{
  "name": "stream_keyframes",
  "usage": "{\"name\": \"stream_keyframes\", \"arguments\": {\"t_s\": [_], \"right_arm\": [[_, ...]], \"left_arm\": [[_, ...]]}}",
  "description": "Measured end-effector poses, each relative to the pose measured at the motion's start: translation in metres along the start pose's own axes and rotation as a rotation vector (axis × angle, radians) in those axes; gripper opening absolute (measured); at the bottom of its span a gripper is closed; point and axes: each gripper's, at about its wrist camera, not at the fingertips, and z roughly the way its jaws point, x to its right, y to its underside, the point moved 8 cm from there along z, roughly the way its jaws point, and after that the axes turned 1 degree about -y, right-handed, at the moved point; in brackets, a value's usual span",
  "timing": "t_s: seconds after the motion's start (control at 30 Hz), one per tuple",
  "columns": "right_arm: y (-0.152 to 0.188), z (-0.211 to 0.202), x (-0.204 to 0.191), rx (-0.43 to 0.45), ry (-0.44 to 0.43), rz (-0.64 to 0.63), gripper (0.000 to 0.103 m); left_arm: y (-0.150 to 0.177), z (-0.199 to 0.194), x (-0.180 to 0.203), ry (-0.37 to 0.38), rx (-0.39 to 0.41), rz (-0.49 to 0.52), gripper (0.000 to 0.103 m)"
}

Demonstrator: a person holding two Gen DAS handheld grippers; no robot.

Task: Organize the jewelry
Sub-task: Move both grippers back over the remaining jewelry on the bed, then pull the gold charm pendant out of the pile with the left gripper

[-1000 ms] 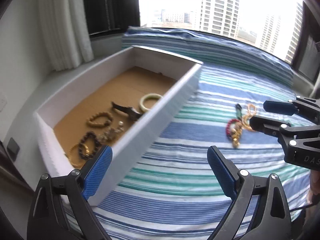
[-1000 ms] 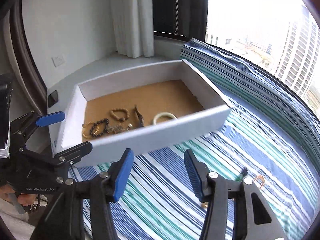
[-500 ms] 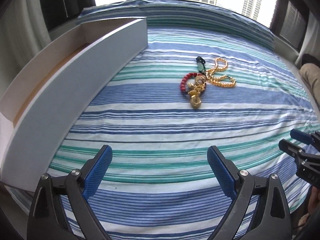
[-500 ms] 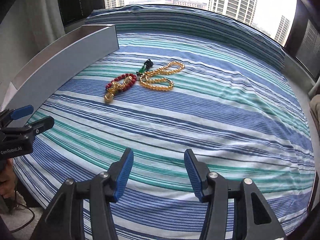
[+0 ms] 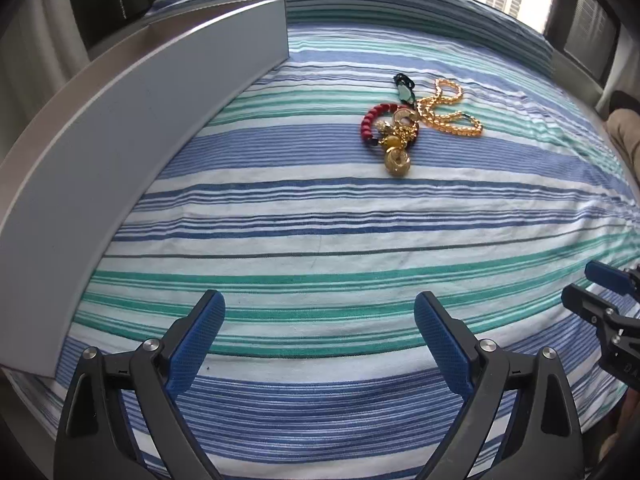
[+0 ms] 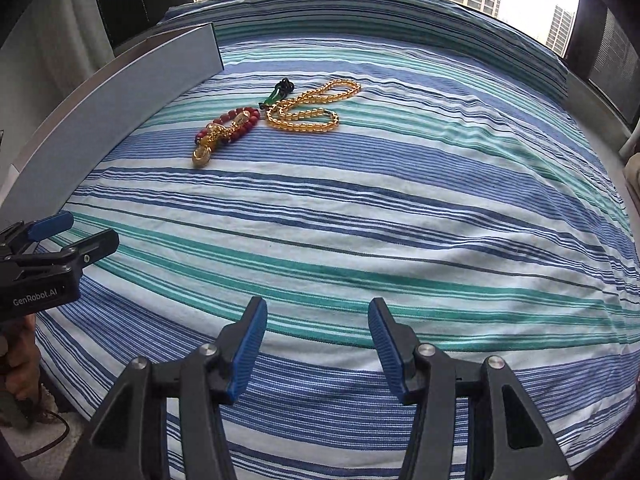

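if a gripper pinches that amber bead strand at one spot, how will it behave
The amber bead strand lies in loose curves on the striped sheet, so it will probably droop. Its glossy round beads may slip, and touching the red bead bracelet could drag it.

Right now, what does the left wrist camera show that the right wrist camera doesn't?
Only the left wrist view shows the open left gripper head-on, with the right gripper at its right edge. Only the right wrist view shows the right gripper head-on, the left gripper side-on, and a hand below it. Both show the red bead bracelet, gold bead strand, green pendant, white box wall and striped bedspread.
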Motion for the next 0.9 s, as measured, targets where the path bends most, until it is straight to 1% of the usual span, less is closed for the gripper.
{"name": "stream_keyframes", "arguments": {"t_s": [0.2, 0.43, 0.57, 0.7, 0.9], "right_arm": [[0.006, 0.004, -0.004, -0.011, 0.001, 0.002, 0.054], [0.005, 0.008, -0.005, -0.011, -0.005, 0.017, 0.054], [0.006, 0.012, -0.005, -0.015, -0.016, 0.027, 0.054], [0.007, 0.014, -0.002, -0.016, -0.02, 0.039, 0.054], [0.011, 0.015, 0.003, -0.011, -0.033, 0.059, 0.054]], "left_arm": [[0.007, 0.006, 0.0, 0.004, -0.016, 0.007, 0.096], [0.012, 0.013, -0.004, 0.008, -0.041, 0.005, 0.096], [0.01, 0.016, -0.001, 0.025, -0.051, 0.012, 0.096], [-0.007, 0.014, 0.011, 0.061, -0.033, 0.07, 0.096], [-0.064, 0.007, 0.034, 0.185, 0.034, 0.136, 0.096]]}}
